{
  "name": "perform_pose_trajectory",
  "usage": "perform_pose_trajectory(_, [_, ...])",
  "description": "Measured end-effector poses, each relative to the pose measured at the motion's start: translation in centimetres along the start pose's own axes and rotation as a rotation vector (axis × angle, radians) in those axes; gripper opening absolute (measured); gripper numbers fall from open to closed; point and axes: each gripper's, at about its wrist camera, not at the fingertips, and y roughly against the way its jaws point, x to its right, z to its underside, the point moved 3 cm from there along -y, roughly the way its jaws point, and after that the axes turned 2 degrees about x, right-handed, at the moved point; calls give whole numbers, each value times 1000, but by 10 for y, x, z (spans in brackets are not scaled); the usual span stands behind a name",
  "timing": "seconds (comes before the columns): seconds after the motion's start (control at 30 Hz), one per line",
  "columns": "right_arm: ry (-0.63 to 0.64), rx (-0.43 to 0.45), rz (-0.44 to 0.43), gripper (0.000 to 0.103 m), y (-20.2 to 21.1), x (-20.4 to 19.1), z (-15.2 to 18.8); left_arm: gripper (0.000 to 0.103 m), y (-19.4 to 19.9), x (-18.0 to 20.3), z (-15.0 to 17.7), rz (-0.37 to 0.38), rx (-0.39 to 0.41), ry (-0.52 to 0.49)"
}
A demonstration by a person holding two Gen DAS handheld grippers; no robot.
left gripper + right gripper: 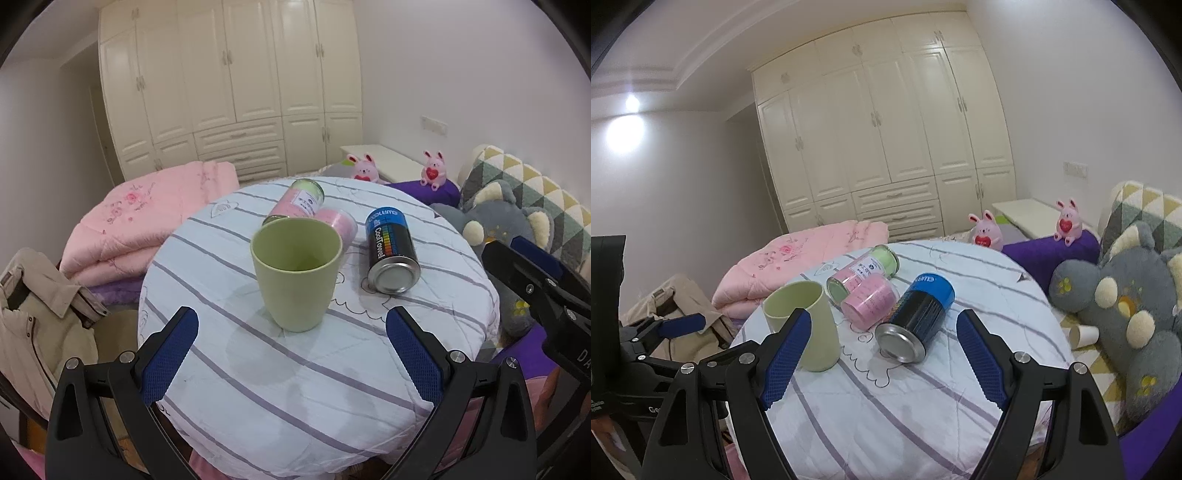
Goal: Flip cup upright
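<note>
A pale green cup (296, 271) stands upright, mouth up, on the round table with a striped white cloth (332, 369). My left gripper (291, 325) is open and empty, its blue pads a little in front of the cup on either side. In the right wrist view the cup (805, 325) stands at the left, partly behind my left finger pad. My right gripper (882, 334) is open and empty, near a lying can.
A black and blue "CoolTowel" can (391, 254) lies on its side right of the cup. Two pink jars (301, 203) lie behind it. A pink quilt (147, 221), a beige jacket (40, 314) and plush toys (498, 221) surround the table.
</note>
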Motion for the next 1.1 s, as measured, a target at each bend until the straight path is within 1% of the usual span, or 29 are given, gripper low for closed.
perform_pose_trajectory(0.2, [-79,-18,2,83,0,13,9,103,0,4,1,-5,0,-4])
perform_pose_trajectory(0.43, [-121,17,3,83,10,19,9,103,4,6,0,-15,10,5])
perform_pose_trajectory(0.8, [-84,14,57,83,11,13,12,103,8,5,0,-19,28,19])
perform_pose_trajectory(0.93, [-71,14,72,83,11,11,10,103,12,10,-2,-9,31,15])
perform_pose_trajectory(1.1, [-47,-24,88,83,5,11,1,103,13,14,-14,-10,17,4])
